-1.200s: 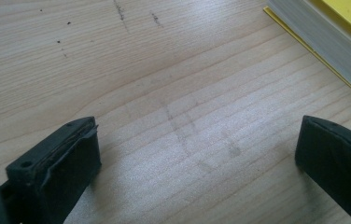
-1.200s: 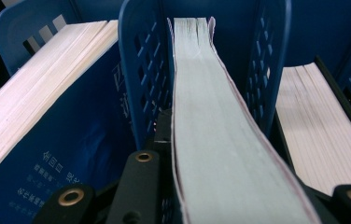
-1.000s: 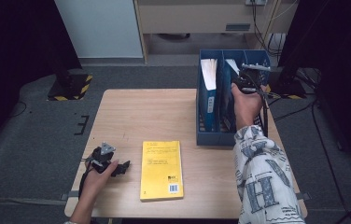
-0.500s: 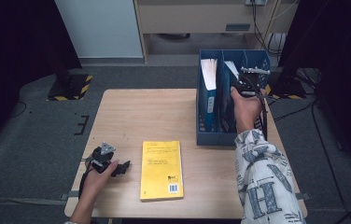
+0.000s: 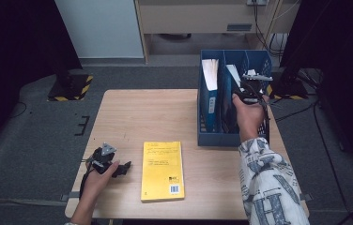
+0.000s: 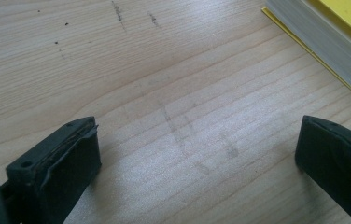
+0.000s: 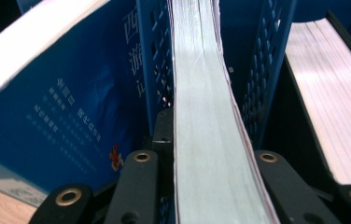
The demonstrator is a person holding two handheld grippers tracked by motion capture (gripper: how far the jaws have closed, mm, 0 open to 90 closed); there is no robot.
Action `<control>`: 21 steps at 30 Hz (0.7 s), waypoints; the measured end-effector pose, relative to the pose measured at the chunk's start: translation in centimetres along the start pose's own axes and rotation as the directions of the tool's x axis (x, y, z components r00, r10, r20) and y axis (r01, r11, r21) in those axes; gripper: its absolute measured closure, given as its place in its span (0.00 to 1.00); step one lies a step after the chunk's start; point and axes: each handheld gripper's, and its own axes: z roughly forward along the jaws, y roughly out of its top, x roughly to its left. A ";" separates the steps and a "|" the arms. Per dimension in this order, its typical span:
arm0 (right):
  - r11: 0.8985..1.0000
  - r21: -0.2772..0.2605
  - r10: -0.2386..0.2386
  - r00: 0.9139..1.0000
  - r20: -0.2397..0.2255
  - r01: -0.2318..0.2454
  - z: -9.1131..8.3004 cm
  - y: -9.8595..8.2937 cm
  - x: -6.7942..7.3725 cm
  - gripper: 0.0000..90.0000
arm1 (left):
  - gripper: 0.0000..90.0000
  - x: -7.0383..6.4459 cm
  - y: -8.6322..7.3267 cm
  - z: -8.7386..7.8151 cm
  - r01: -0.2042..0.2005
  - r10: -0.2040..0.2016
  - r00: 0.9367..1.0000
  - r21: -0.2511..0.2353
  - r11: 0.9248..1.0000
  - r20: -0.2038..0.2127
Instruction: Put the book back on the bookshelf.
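We hold the right claw [image 5: 249, 86] clamped on a thin book [image 7: 206, 121], gripping its page edge from above so it can ride straight down or up within a slot of the blue file rack [image 5: 231, 137] at the desk's far right. The rack's perforated dividers press close on both sides (little room to tilt), with a blue-covered book [image 7: 57, 107] one slot over. Our left claw [image 5: 126, 168] rests wide open and empty on the desk [image 5: 156, 112], just beside the yellow book [image 5: 162, 169].

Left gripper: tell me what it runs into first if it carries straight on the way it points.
Probably the bare table. The left gripper has its jaws open and angles down at the wood. The yellow book lies off to one side of that line, though depth is hard to judge.
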 end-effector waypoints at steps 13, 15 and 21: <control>1.000 0.011 0.006 0.999 -0.044 -0.006 -0.4 0.1 0.8 0.74 | 0.00 0.0 0.0 0.0 -0.001 0.001 1.000 0.000 1.000 0.001; 1.000 0.005 0.006 0.999 -0.046 -0.006 -0.7 0.5 0.8 0.72 | 0.00 0.0 0.0 0.0 0.004 -0.004 1.000 -0.005 1.000 0.001; 1.000 0.020 0.000 0.998 -0.066 0.001 -0.9 1.6 0.8 0.67 | 0.00 0.0 0.0 0.1 -0.001 0.001 1.000 -0.004 1.000 0.001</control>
